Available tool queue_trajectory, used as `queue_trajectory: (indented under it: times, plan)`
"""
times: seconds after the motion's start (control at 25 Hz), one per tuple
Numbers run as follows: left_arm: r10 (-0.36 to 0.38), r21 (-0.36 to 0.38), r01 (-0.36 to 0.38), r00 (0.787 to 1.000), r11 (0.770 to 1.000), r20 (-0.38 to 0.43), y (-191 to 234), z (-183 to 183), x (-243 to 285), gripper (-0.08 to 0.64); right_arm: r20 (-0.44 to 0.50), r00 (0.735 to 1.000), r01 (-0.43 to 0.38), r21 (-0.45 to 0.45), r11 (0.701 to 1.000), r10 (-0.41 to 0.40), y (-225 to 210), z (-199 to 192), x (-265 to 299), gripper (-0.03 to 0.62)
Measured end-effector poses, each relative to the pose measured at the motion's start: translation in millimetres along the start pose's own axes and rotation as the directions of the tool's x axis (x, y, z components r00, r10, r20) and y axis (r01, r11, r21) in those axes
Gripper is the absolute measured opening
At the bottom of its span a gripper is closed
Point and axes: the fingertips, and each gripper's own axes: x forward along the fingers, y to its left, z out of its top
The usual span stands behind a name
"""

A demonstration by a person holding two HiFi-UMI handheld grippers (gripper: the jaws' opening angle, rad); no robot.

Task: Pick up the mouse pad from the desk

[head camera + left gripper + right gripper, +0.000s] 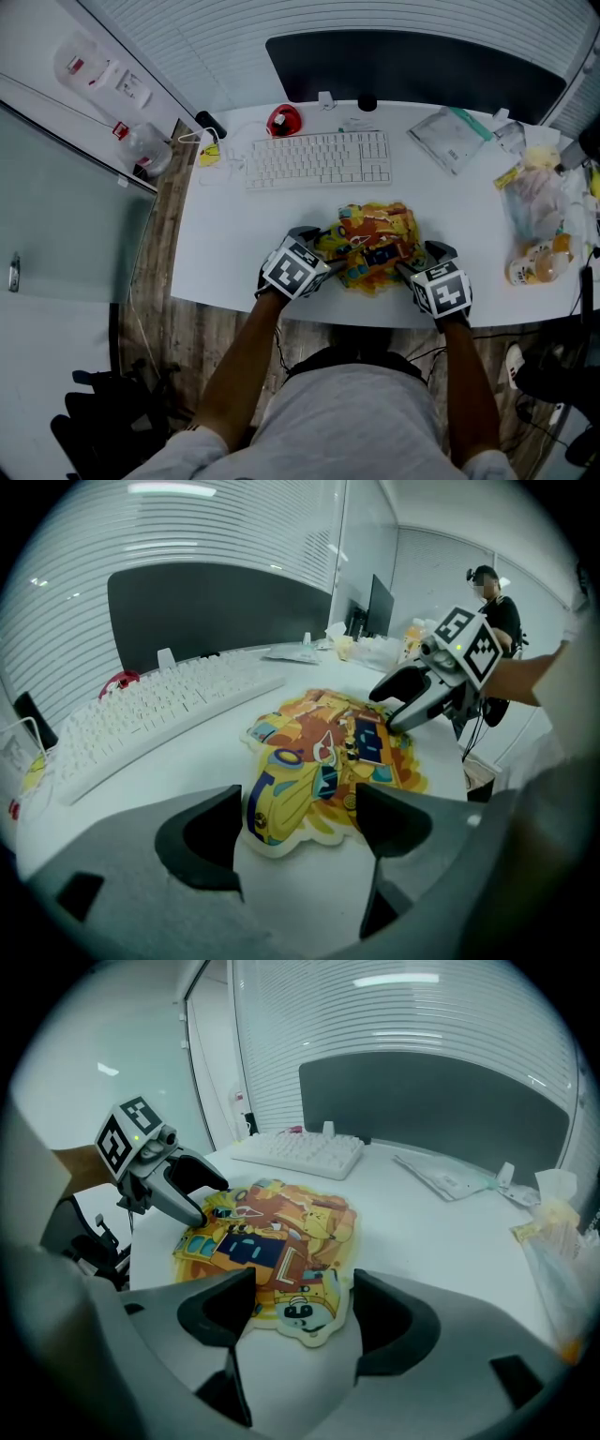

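The mouse pad (373,246) is a colourful yellow and orange cartoon shape lying flat on the white desk (234,234), close to the front edge. My left gripper (325,264) is at its left edge, and my right gripper (405,270) is at its right edge. In the left gripper view the mouse pad (323,761) lies just ahead of the left gripper (300,829), whose jaws stand open with the pad's near lobe between them. In the right gripper view the right gripper (302,1312) is open too, around the near edge of the mouse pad (272,1237). Neither gripper holds anything.
A white keyboard (319,157) lies behind the pad, with a red object (283,120) beyond it. A flat packet (455,138) and plastic bags (539,202) sit at the right. A dark partition (422,66) backs the desk. The person's lap is below the front edge.
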Motion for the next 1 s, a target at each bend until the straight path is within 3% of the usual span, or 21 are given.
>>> queue_trajectory:
  times: [0.56, 0.84, 1.0]
  plan:
    - [0.005, -0.033, -0.002, 0.996, 0.999, 0.088, 0, 7, -8, 0.234, 0.022, 1.0, 0.012, 0.019, 1.0, -0.013, -2, 0, 0, 0.304]
    - [0.036, 0.084, -0.054, 0.978, 0.995, 0.206, 0, 18, -24, 0.199, 0.042, 0.999, -0.027, 0.008, 1.0, 0.026, -2, 0, -2, 0.305]
    - [0.029, 0.171, -0.083, 0.955, 0.982, 0.294, -4, 30, -40, 0.187, 0.059, 0.996, -0.064, 0.014, 0.998, 0.063, -7, 1, -7, 0.305]
